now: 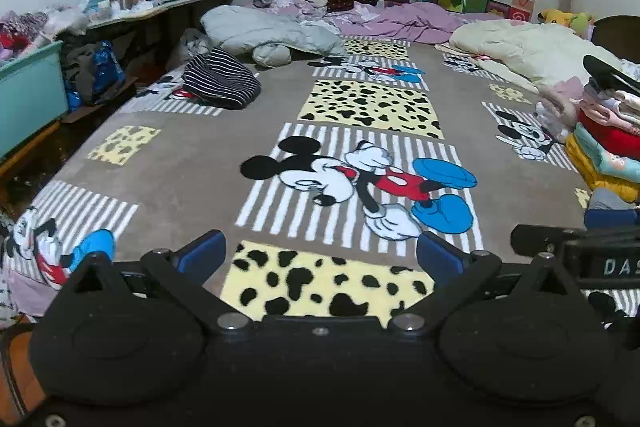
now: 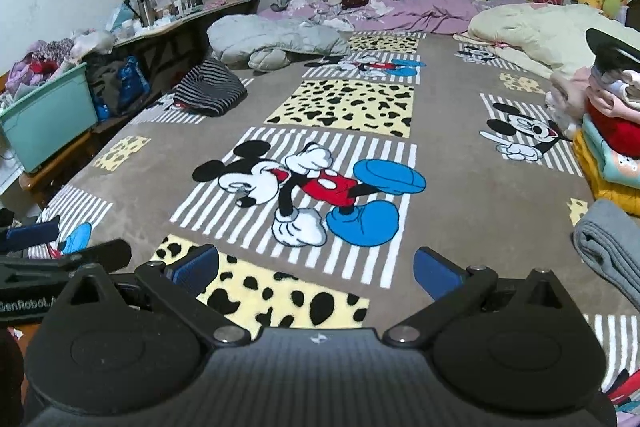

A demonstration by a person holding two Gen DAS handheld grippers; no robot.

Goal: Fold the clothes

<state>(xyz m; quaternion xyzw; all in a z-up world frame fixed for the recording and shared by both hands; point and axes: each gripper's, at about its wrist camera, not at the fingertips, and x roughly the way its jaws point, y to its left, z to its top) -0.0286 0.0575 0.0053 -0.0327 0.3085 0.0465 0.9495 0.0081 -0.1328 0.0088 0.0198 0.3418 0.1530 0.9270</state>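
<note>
Both claws, left gripper [image 1: 320, 255] and right gripper [image 2: 316, 271], hovering spread wide, empty; striped garment [image 1: 220, 79] lying far ahead-left; reaching there, pinching one edge cleanly

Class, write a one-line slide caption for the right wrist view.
Open right gripper poised over the cartoon-mouse bedspread, folded clothes stack at right, striped garment waiting far left.

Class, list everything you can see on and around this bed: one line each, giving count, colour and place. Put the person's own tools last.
Blanket: one, brown with cartoon mouse panels, covering the bed.
Striped garment: one, black and white, crumpled, far left of bed.
Folded clothes stack: one, red, yellow, teal, pink, right edge.
Grey folded garment: one, near right.
Grey padded jacket: one, far end.
Cream quilt: one, far right.
Teal bin: one, left of bed.
Left claw: open, empty.
Right claw: open, empty.
</note>
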